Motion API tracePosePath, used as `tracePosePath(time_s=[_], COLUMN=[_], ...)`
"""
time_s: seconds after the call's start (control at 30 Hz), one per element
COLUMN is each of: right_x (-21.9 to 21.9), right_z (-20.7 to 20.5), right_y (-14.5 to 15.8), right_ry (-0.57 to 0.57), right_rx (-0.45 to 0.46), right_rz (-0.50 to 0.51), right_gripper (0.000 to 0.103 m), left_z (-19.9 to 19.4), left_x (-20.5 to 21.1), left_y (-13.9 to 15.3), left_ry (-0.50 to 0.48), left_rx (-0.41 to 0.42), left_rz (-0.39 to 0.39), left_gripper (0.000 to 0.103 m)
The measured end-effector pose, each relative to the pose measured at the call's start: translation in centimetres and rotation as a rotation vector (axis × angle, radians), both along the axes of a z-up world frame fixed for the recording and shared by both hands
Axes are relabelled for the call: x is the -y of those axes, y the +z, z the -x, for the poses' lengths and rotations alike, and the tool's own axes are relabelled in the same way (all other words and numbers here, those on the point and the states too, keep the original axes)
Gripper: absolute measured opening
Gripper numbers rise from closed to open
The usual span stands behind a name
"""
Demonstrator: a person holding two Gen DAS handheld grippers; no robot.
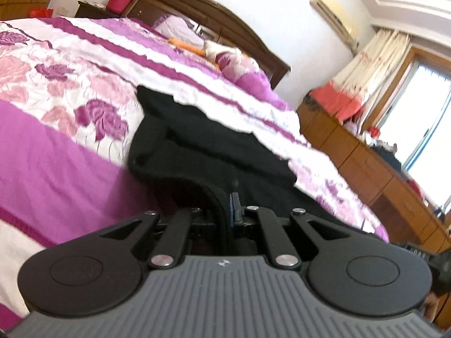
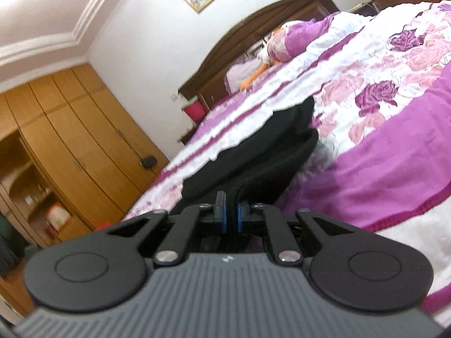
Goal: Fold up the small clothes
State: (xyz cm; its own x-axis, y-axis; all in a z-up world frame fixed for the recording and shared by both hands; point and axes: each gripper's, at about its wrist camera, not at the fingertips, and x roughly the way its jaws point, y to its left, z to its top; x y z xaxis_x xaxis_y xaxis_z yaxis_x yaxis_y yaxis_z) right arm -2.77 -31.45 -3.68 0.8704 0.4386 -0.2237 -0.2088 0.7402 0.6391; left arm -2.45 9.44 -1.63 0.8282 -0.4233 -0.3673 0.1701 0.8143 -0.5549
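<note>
A black garment lies on the purple and white floral bedspread. My left gripper is shut on the near edge of the garment, which rises in a fold between the blue pads. In the right wrist view the same black garment stretches away over the bedspread. My right gripper is shut on another part of its near edge, with black cloth pinched between the blue pads. Both views are tilted and somewhat blurred.
A dark wooden headboard and pillows stand at the far end of the bed. A wooden dresser with clutter stands to the right by a curtained window. A wooden wardrobe stands to the left of the bed.
</note>
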Motion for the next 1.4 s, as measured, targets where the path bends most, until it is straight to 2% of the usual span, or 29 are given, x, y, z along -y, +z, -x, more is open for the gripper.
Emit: tracePosePath(time_s=[0.3, 0.47, 0.77, 0.9, 1.03, 1.13, 1.27, 1.4], right_x=[1.3, 1.8, 0.5, 1.2, 1.6, 2.2, 1.9, 1.0], right_z=[-2.5, -4.4, -6.8, -8.1, -8.9, -10.0, -11.8, -13.7], right_y=[1.4, 2.1, 4.6, 4.2, 4.1, 4.1, 4.8, 5.6], right_ry=[-0.046, -0.078, -0.108, -0.077, -0.120, -0.132, -0.145, -0.175], right_rx=[0.065, 0.095, 0.163, 0.139, 0.141, 0.147, 0.162, 0.188], right_rz=[-0.108, -0.154, -0.131, -0.252, -0.257, -0.313, -0.286, -0.189], right_gripper=[0.010, 0.010, 0.010, 0.010, 0.010, 0.010, 0.010, 0.010], left_z=[-0.7, -1.3, -3.5, -4.6, -5.9, -7.0, -9.4, -13.0], left_x=[-1.1, -1.5, -0.8, -1.0, -1.1, -0.6, -0.1, 0.1], left_y=[3.1, 4.5, 6.2, 6.2, 6.4, 7.1, 8.0, 8.3], left_ry=[0.096, 0.143, 0.226, 0.226, 0.254, 0.278, 0.303, 0.318], left_rx=[0.085, 0.100, 0.116, 0.094, 0.097, 0.117, 0.126, 0.122], left_rz=[0.064, 0.111, 0.143, 0.166, 0.180, 0.151, 0.127, 0.093], left_gripper=[0.007, 0.007, 0.007, 0.007, 0.007, 0.007, 0.007, 0.007])
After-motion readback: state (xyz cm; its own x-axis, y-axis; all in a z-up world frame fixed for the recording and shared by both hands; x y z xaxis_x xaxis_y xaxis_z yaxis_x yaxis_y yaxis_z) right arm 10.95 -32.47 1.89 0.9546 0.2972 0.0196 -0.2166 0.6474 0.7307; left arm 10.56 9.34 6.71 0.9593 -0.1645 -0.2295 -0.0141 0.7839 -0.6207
